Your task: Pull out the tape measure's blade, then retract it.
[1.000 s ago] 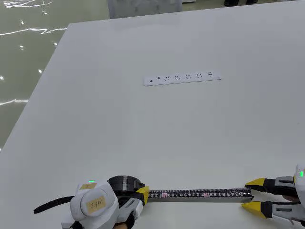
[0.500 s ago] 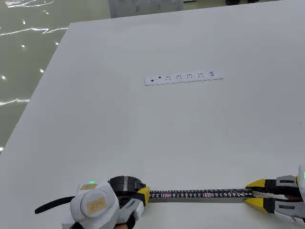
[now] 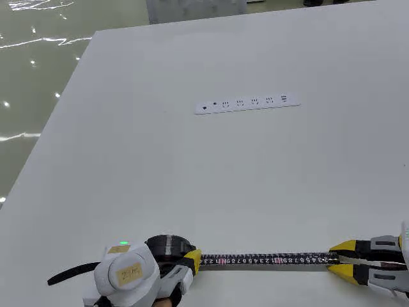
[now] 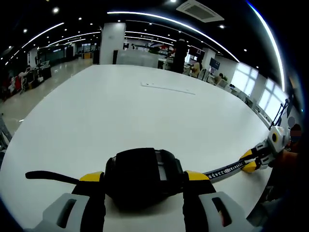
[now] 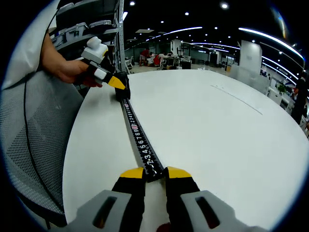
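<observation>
The black tape measure case (image 3: 167, 246) sits at the table's near edge, and my left gripper (image 3: 177, 254) is shut on its sides. In the left gripper view the case (image 4: 144, 166) sits between the yellow-tipped jaws of that gripper (image 4: 144, 181). The dark blade (image 3: 268, 259) lies flat on the table, running right from the case. My right gripper (image 3: 339, 261) is shut on the blade's end. In the right gripper view the blade (image 5: 137, 137) runs from the right gripper (image 5: 154, 173) back to the left gripper (image 5: 118, 83).
A white power strip (image 3: 246, 103) lies flat mid-table, well beyond the blade. The case's black wrist strap (image 3: 70, 274) trails left. The white table (image 3: 160, 179) drops off along its left edge to a glossy floor (image 3: 32, 77). A mesh chair (image 5: 34, 145) stands beside the table.
One second ago the right gripper's jaws stood apart around the blade's end; they have since closed on it. The case and left gripper have stayed put.
</observation>
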Demonstrator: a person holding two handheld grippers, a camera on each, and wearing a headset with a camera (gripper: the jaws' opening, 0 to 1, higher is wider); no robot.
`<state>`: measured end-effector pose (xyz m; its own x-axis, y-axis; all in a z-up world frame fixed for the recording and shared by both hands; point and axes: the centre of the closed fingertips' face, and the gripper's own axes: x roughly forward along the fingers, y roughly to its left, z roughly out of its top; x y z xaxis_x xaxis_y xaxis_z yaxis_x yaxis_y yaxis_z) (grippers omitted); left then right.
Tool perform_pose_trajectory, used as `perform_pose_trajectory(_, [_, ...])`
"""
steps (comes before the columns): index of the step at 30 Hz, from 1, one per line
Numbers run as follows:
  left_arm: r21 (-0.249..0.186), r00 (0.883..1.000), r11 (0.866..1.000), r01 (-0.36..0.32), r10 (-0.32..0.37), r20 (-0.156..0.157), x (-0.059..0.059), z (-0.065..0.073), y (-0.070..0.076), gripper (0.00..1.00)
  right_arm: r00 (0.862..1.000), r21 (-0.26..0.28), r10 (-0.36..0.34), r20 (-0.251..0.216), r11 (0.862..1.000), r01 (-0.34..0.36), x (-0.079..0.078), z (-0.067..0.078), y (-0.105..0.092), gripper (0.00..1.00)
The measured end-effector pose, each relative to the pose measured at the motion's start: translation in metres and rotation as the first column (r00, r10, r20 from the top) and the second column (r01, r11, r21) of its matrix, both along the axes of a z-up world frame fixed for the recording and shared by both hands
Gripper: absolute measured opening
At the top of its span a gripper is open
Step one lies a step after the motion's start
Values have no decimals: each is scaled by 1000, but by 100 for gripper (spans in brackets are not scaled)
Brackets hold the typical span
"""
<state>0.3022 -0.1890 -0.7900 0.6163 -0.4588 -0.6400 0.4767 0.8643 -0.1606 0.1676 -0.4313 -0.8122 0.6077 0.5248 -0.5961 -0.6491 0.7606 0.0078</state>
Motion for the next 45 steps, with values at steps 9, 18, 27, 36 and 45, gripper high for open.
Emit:
perform_pose_trajectory(9, [-7, 1000, 1000, -8, 8, -7, 0, 2, 0, 61, 1000, 2, -2, 0, 1000, 2, 0, 2, 0, 14])
perform_pose_trajectory(18, [47, 1000, 999, 12, -11, -19, 0, -1, -1, 61, 1000, -8, 2, -13, 1000, -2, 0, 2, 0, 14])
perform_pose_trajectory(27, [68, 999, 998, 17, -15, -36, -1, -2, 0, 60, 1000, -4, 5, -19, 1000, -5, -1, 3, 1, 14])
perform_pose_trajectory(36, [63, 999, 998, 17, -15, -40, 0, -2, 1, 59, 999, 33, 43, -11, 999, -42, 7, 3, 22, 14])
perform_pose_trajectory(45, [55, 999, 998, 18, -15, -48, -1, -2, 1, 59, 999, 82, 52, 2, 995, -52, 17, 4, 32, 13])
